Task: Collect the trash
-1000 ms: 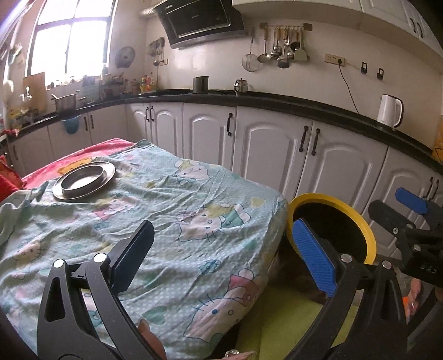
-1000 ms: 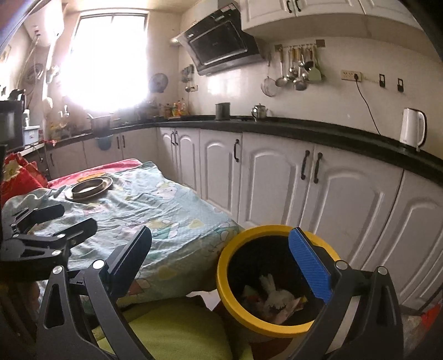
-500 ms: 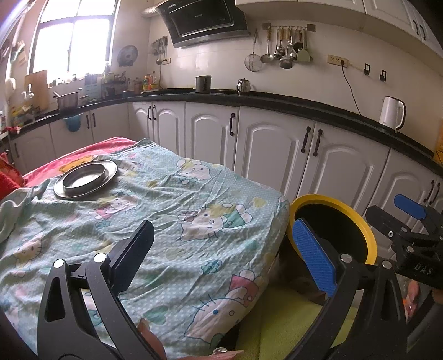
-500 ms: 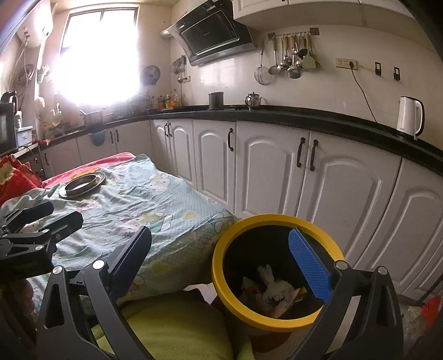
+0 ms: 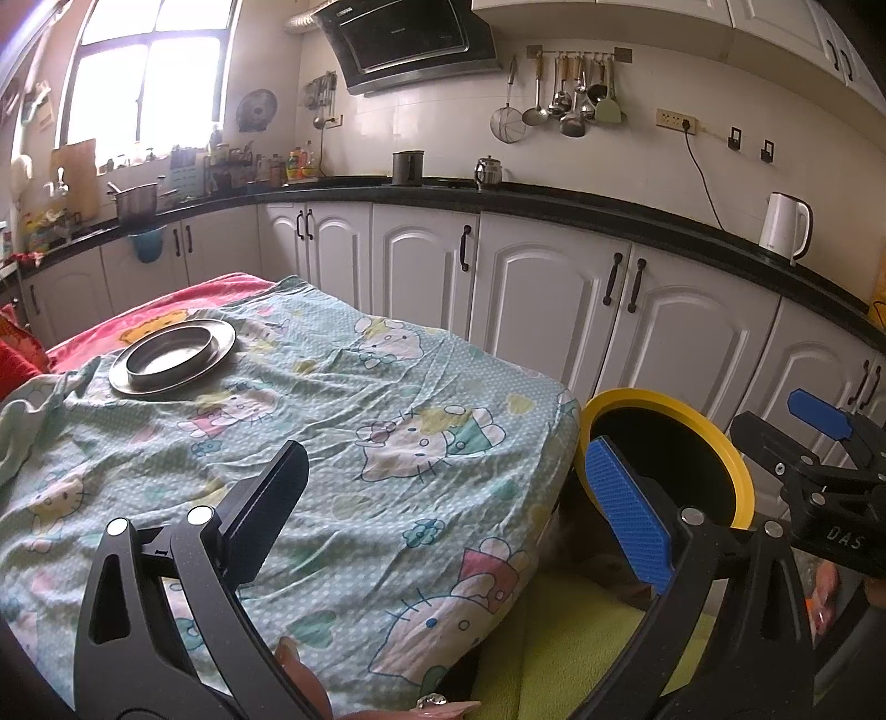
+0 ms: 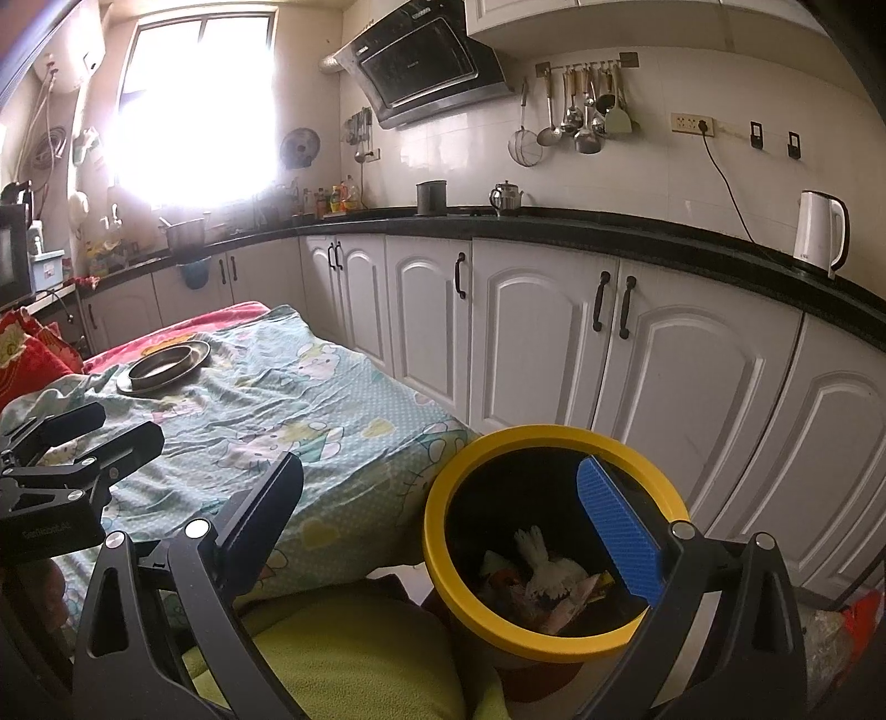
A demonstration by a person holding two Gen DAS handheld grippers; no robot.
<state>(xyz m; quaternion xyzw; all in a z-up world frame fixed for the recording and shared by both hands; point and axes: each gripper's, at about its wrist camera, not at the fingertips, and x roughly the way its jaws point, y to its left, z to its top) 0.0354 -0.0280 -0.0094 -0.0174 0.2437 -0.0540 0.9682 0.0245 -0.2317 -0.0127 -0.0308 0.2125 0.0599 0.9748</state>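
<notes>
Crumpled trash (image 6: 545,576) lies in the bin (image 6: 443,545); the table (image 5: 343,421) shows none left. Both hand-held grippers, left (image 5: 443,493) and right (image 6: 437,501), are spread and empty.

1. "DAS" in pale letters stands on the black body of the right gripper (image 5: 819,443), seen at the right edge of the left wrist view (the word runs off, cut by the frame).
2. Faint lettering on the left gripper (image 6: 83,437) body is too dim to read surely.
3. A small brand mark on the range hood (image 5: 410,41) is illegible.
</notes>
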